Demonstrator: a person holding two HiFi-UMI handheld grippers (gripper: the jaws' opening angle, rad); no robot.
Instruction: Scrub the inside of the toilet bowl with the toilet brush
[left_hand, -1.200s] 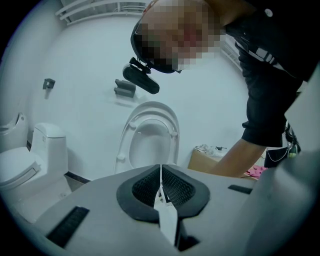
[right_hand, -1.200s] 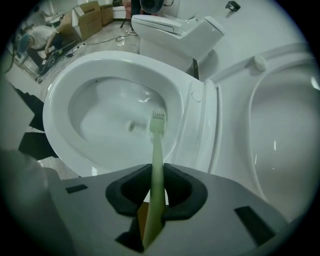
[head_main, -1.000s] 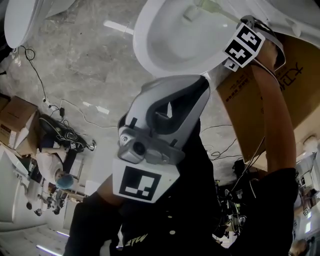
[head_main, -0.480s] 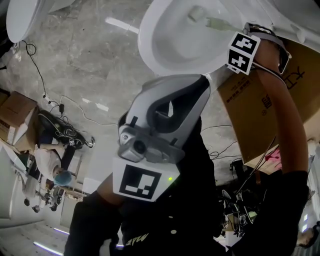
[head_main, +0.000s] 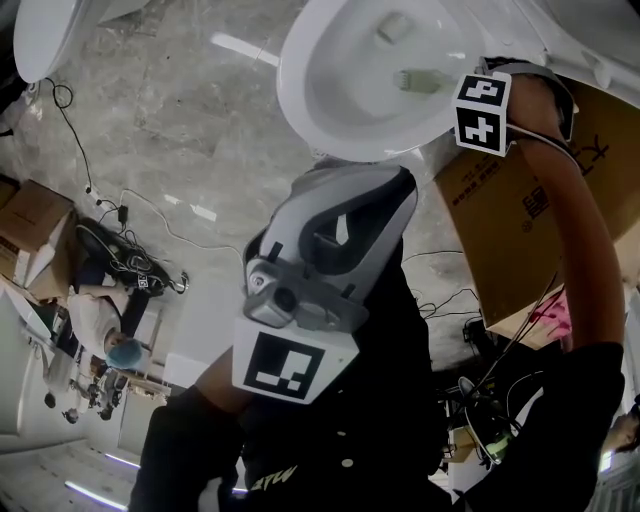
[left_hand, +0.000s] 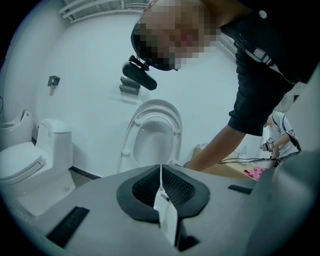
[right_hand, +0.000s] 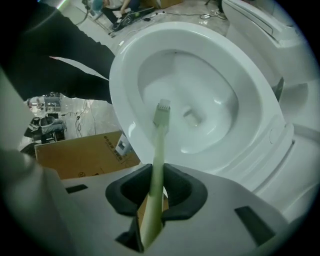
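Note:
The white toilet bowl (head_main: 340, 100) fills the top of the head view and most of the right gripper view (right_hand: 235, 75). My right gripper (head_main: 462, 88) (right_hand: 156, 186) is shut on the pale green handle of the toilet brush (right_hand: 157, 160). The brush head (right_hand: 162, 111) (head_main: 408, 78) hangs inside the bowl, above the drain hollow (right_hand: 192, 117). My left gripper (head_main: 355, 180) (left_hand: 161, 185) is held in front of my chest, below the bowl's rim, with its jaws shut. It points at a raised toilet seat (left_hand: 152, 142) against a white wall.
A cardboard box (head_main: 530, 200) (right_hand: 80, 150) stands right beside the bowl. Cables (head_main: 150, 220) trail over the marble floor. More toilets stand nearby (head_main: 40, 40) (left_hand: 30, 160). Boxes and a seated person (head_main: 110, 330) are at the lower left.
The right gripper has drawn the brush head from the far part of the bowl toward its near side. The left gripper has hardly moved.

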